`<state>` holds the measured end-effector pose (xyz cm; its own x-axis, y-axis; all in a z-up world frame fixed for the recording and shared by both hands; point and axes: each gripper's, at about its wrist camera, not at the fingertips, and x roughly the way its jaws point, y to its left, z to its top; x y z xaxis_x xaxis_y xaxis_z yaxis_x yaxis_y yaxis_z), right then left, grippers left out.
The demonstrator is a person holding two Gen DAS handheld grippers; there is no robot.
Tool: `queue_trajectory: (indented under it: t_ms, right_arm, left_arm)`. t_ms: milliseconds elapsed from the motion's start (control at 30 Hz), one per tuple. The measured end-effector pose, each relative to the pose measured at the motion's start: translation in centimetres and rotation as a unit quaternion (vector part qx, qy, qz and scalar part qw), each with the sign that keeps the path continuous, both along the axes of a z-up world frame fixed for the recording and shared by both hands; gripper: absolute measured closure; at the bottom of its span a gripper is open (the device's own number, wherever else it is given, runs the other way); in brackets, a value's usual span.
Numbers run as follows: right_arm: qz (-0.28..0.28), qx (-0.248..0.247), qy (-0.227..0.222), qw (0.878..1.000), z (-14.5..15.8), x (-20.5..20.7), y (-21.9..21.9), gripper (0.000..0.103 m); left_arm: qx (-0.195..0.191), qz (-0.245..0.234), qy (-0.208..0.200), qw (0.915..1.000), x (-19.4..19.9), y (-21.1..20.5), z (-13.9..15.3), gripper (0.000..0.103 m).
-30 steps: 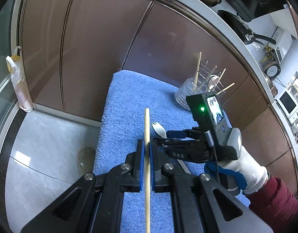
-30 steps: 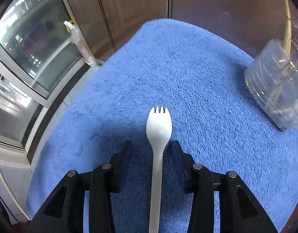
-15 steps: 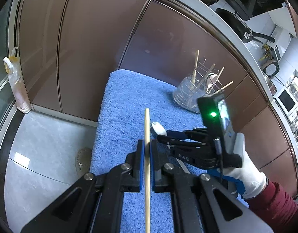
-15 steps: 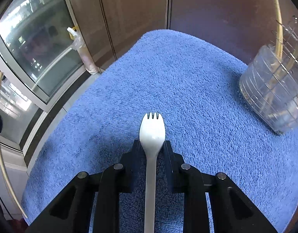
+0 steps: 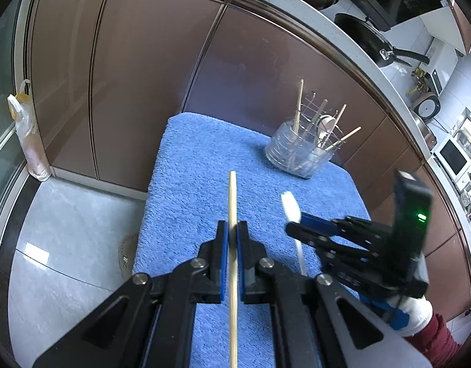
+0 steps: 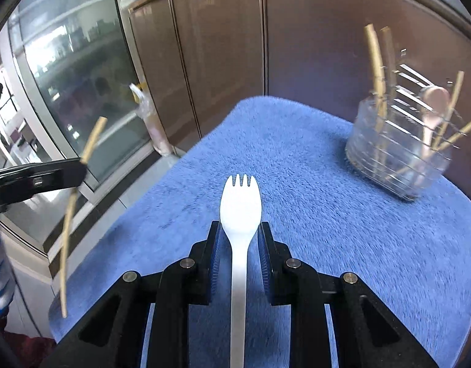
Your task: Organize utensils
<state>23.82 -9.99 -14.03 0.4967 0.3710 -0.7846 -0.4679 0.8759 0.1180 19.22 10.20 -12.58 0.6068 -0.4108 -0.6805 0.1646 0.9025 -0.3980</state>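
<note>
Holding a chopstick clamped in my left gripper, I am keeping it above the blue towel. My right gripper is gripping a white spork off the towel, the holder standing at the far right corner.

Daylight comes in from the glass door at the left, bright and washed out there. The floor carries a small white glare patch. Cabinet lines bow hard toward dark, rounded corners. The utensil holder at right is smeared with motion blur.
</note>
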Motion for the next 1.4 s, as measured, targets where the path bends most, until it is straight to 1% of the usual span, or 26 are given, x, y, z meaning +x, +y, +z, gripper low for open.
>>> queue_trajectory:
  t_ms: [167, 233, 333, 467, 500, 533, 600, 700, 800, 867, 900, 967, 1000, 1067, 1133, 1200, 1233, 1400]
  right_arm:
    - [-0.009, 0.033, -0.034, 0.999, 2.5, -3.2, -1.8, 0.08]
    - [-0.015, 0.046, -0.054, 0.997, 4.0, -4.6, -2.7, 0.08]
    - [-0.026, 0.057, -0.084, 0.995, 6.1, -6.2, -3.6, 0.08]
    - [-0.032, 0.069, -0.124, 0.989, 9.0, -7.2, -4.6, 0.081]
    - [-0.033, 0.07, -0.137, 0.988, 9.8, -7.5, -4.7, 0.103]
    - [-0.035, 0.07, -0.146, 0.986, 10.5, -7.7, -4.8, 0.101]
    - [-0.038, 0.077, -0.162, 0.983, 11.8, -8.0, -5.2, 0.102]
    - [-0.04, 0.079, -0.174, 0.981, 12.8, -8.0, -5.8, 0.102]
    - [-0.04, 0.078, -0.158, 0.984, 12.1, -7.2, -6.0, 0.101]
    - [-0.035, 0.079, -0.128, 0.988, 10.7, -6.0, -5.8, 0.1]
    - [-0.033, 0.078, -0.119, 0.989, 10.1, -5.7, -5.6, 0.095]
    - [-0.021, 0.071, -0.092, 0.993, 8.6, -4.6, -4.8, 0.089]
    - [-0.013, 0.067, -0.08, 0.994, 8.0, -4.0, -4.3, 0.088]
    - [0.004, 0.054, -0.058, 0.997, 6.7, -2.5, -3.0, 0.088]
    - [0.024, 0.04, -0.036, 0.998, 5.7, -0.7, -1.2, 0.085]
    - [0.053, 0.028, -0.005, 0.998, 4.5, 1.7, 0.9, 0.073]
    - [0.065, 0.017, 0.009, 0.998, 3.9, 3.1, 2.1, 0.071]
    - [0.101, -0.022, 0.065, 0.993, 0.1, 8.7, 7.2, 0.071]
  left_arm:
    - [0.003, -0.003, -0.01, 0.9999, -0.8, -0.9, 1.1, 0.098]
    - [0.004, -0.005, -0.016, 0.9999, -1.1, -1.3, 1.8, 0.098]
    - [0.007, -0.008, -0.025, 0.9996, -1.5, -2.0, 2.8, 0.098]
    - [0.012, -0.013, -0.04, 0.999, -1.8, -3.1, 4.2, 0.098]
    - [0.014, -0.014, -0.044, 0.9988, -1.8, -3.4, 4.6, 0.098]
    - [0.015, -0.015, -0.048, 0.9986, -1.9, -3.6, 5.0, 0.098]
    - [0.016, -0.015, -0.054, 0.9983, -2.0, -3.9, 5.5, 0.098]
    - [0.015, -0.014, -0.061, 0.9979, -2.1, -4.1, 5.9, 0.098]
    - [0.015, -0.011, -0.06, 0.998, -2.0, -4.1, 5.9, 0.098]
    - [0.012, -0.006, -0.058, 0.9982, -1.8, -3.9, 5.7, 0.098]
    - [0.01, -0.004, -0.057, 0.9983, -1.7, -3.7, 5.6, 0.098]
    - [0.006, 0.001, -0.055, 0.9985, -1.4, -3.2, 5.4, 0.098]
    - [0.003, 0.005, -0.054, 0.9985, -1.3, -2.8, 5.2, 0.098]
    - [-0.001, 0.012, -0.052, 0.9986, -1.1, -2.1, 4.9, 0.098]
    - [-0.004, 0.02, -0.051, 0.9985, -0.9, -1.3, 4.5, 0.098]
    - [-0.008, 0.027, -0.049, 0.9984, -0.8, -0.4, 4.0, 0.098]
    - [-0.01, 0.031, -0.047, 0.9984, -0.7, 0.0, 3.8, 0.098]
    - [-0.025, 0.048, -0.03, 0.998, -0.3, 2.4, 1.8, 0.098]
